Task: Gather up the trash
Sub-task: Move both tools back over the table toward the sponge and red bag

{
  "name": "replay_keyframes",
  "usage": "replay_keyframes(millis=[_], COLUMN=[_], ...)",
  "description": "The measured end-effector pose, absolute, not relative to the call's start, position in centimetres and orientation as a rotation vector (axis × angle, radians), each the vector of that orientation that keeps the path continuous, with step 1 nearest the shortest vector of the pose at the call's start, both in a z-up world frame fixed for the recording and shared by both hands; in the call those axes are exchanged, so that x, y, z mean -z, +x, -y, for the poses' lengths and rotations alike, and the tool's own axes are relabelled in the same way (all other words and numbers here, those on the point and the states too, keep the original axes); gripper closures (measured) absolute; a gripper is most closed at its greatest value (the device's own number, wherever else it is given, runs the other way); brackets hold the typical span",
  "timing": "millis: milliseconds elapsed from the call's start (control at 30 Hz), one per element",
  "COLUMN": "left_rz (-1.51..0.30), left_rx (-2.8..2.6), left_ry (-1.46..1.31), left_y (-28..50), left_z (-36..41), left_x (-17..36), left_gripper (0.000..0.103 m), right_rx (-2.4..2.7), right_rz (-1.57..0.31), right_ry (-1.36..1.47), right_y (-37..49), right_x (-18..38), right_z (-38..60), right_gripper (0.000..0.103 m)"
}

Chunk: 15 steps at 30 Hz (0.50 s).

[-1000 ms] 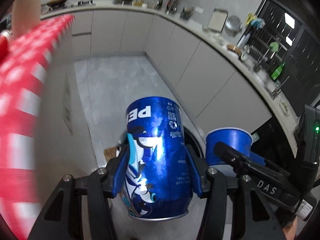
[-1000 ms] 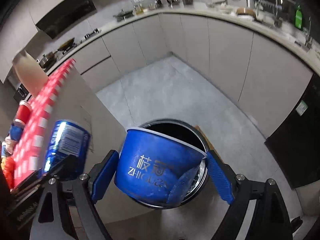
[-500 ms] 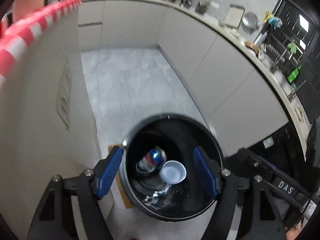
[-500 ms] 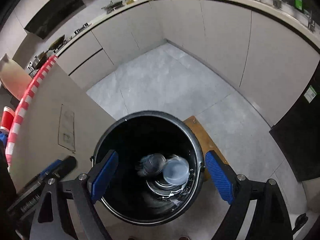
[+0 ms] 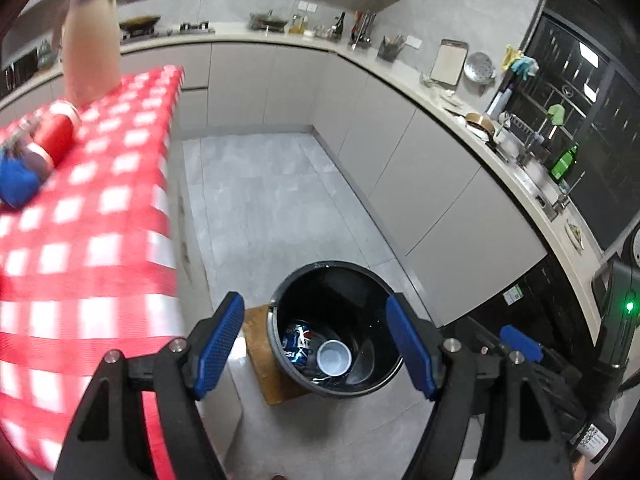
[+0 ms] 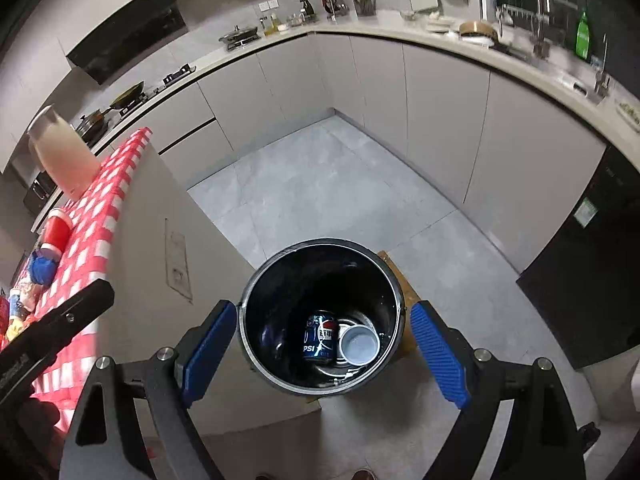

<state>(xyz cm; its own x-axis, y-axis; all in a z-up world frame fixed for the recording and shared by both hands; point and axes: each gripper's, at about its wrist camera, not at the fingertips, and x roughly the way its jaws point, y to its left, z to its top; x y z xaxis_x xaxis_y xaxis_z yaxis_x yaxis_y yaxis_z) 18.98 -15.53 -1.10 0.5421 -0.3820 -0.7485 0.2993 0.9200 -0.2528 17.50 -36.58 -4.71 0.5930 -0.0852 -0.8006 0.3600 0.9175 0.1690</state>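
- The table with the red-and-white checked cloth (image 5: pixel 92 216) carries the trash that is left; it lies toward the far left corner of the cloth, so, as I judge, the hands must go back there for the next pieces;
- The black trash bin (image 6: pixel 320 320) stands on the grey floor just beside the table's side wall, with one edge on a wooden board (image 5: pixel 260 360); this place looks chosen so that things can fall from table height straight into it;
- The left gripper (image 5: pixel 316 348) hangs above the bin with the jaws standing wide and nothing between them; one second ago it held the blue Pepsi can, the jaws have just been opening, and the can is now let go;
- The right gripper (image 6: pixel 322 354) is also wide and empty over the bin mouth; one second ago the blue paper cup sat between its fingers, now it does not;
- The red can (image 5: pixel 58 136) lies on its side near the far edge of the cloth, beside something blue (image 5: pixel 16 184) that is too blurred to name;
- The Pepsi can (image 6: pixel 319 336) lies at the bottom of the bin;
- The paper cup (image 6: pixel 359 345) lies touching the can, its white inside facing up; both are collected.
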Motion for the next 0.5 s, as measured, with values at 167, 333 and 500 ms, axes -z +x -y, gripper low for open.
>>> replay_keyframes(millis=[167, 333, 500], left_rz=[-0.862, -0.831, -0.818], left_rx=[0.392, 0.327, 0.22], left_ry=[-0.082, -0.059, -0.062], left_y=[17.8, 16.8, 15.3], left_z=[12.2, 7.3, 1.1], left_x=[-0.6, -1.4, -1.9], left_gripper=[0.028, 0.028, 0.026], right_rx=[0.253, 0.189, 0.078], right_rz=[-0.857, -0.814, -0.804], right_ry=[0.304, 0.264, 0.251], right_y=[15.4, 13.7, 14.0], right_x=[1.1, -1.9, -3.0], right_z=[32.8, 26.8, 19.6], right_gripper=[0.013, 0.012, 0.013])
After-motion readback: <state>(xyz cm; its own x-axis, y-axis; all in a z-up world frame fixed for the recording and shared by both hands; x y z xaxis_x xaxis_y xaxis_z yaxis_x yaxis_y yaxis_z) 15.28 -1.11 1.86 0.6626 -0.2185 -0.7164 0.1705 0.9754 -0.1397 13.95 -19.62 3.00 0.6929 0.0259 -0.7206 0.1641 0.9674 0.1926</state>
